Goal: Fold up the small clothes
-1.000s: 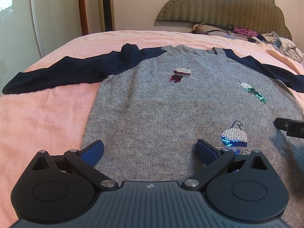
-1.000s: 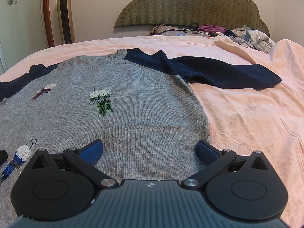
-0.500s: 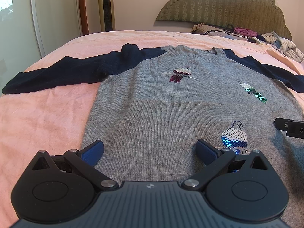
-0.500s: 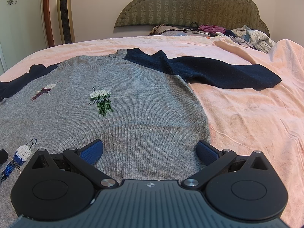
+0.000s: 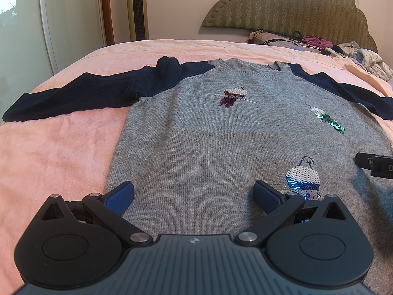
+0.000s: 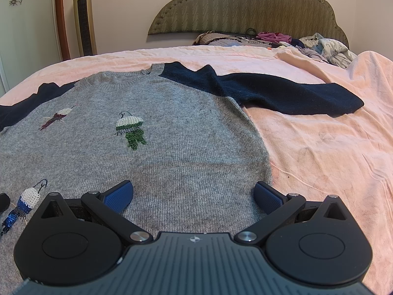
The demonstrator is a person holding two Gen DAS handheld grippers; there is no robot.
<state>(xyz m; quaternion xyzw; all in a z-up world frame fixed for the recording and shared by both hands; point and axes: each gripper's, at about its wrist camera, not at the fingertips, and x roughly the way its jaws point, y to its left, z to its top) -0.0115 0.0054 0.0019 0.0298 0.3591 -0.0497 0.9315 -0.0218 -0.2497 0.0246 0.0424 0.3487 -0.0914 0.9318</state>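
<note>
Nearest: left gripper [image 5: 193, 194] and right gripper [image 6: 194, 194] both spread wide, grasping nothing, poised low over the hem end of the grey sweater [image 5: 221, 135], which lies flat, front up, on the pink bedspread [image 5: 56, 152]. Beyond, the navy left sleeve [image 5: 81, 95] and right sleeve [image 6: 289, 93] stretch straight out sideways toward the headboard [image 6: 245, 7] end. Likely best start: pinch one cuff only, lay it across the chest wrinkle-free, avoiding the snag-prone sequin birds [image 5: 303, 178].
</note>
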